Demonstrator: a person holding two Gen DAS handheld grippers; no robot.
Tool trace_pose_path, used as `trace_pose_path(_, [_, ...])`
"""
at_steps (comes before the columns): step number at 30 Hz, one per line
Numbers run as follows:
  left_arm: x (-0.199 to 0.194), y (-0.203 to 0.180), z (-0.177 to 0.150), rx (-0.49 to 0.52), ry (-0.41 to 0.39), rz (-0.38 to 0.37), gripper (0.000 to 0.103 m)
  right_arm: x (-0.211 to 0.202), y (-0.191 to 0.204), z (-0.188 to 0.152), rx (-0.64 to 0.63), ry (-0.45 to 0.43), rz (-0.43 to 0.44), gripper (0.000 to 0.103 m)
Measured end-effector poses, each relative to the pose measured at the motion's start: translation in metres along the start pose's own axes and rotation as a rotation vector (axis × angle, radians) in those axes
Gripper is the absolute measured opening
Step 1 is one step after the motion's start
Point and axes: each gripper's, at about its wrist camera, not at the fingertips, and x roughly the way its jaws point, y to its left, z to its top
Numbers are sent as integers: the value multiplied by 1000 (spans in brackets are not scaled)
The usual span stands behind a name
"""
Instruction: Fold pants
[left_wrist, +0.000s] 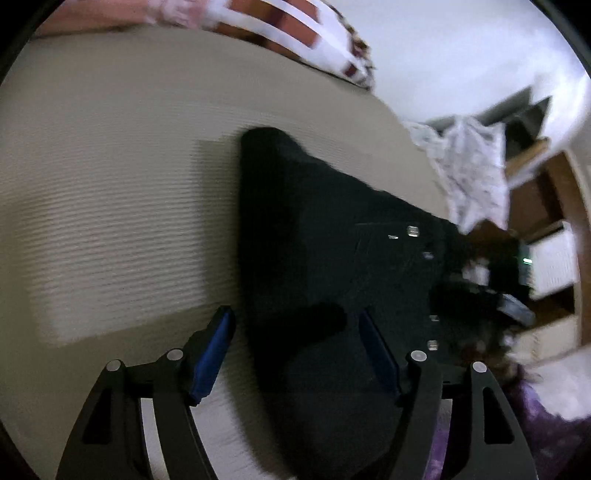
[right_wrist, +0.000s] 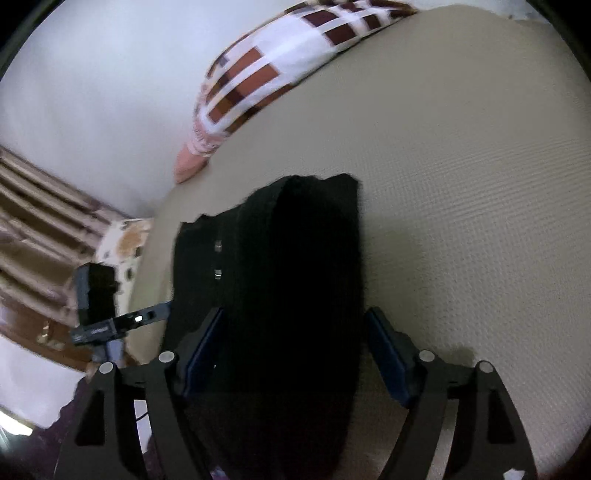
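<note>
left wrist view: the left gripper (left_wrist: 295, 343) stands wide, its blue pads (left_wrist: 212, 354) well apart and holding nothing. the black pants (left_wrist: 314, 240) lie on the beige ribbed bed cover (left_wrist: 110, 203), running from between the jaws toward the far middle of the bed. the left pad sits over bare cover; the right pad sits over dark cloth. the picture is blurred and the cloth is too dark to read its layers. a checked brown-and-white blanket (left_wrist: 295, 29) lies at the far edge, and a pale lace cloth (left_wrist: 472, 173) hangs off the right side.

right wrist view: the right gripper (right_wrist: 295, 350) is also spread wide and empty, straddling the near part of the pants (right_wrist: 295, 277). the far end of the pants shows a stepped, uneven edge, so the layers appear not fully aligned. the other handheld device (right_wrist: 99, 306) is visible at the left, just off the bed edge.

procedure, as judged: the step in hand appears to be taking a grip for a fold. lower each gripper onto an edge, one pad under all layers, before closing. grip both sides at matching points along the length. lift evenly, carry the near end toward the far end, and square the edges before release. risk: catching only the top layer, which would skew the fold.
</note>
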Motion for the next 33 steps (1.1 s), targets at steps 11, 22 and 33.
trace_pose_path(11, [5, -6, 15, 27, -115, 63, 24, 7, -4, 0, 67, -32, 80, 32])
trace_pose_path(22, [-53, 29, 34, -1, -243, 161, 20, 44, 45, 41, 23, -51, 202, 27])
trace_pose_path(33, [-47, 49, 32, 32, -257, 535, 85, 84, 58, 48, -26, 3, 86, 47])
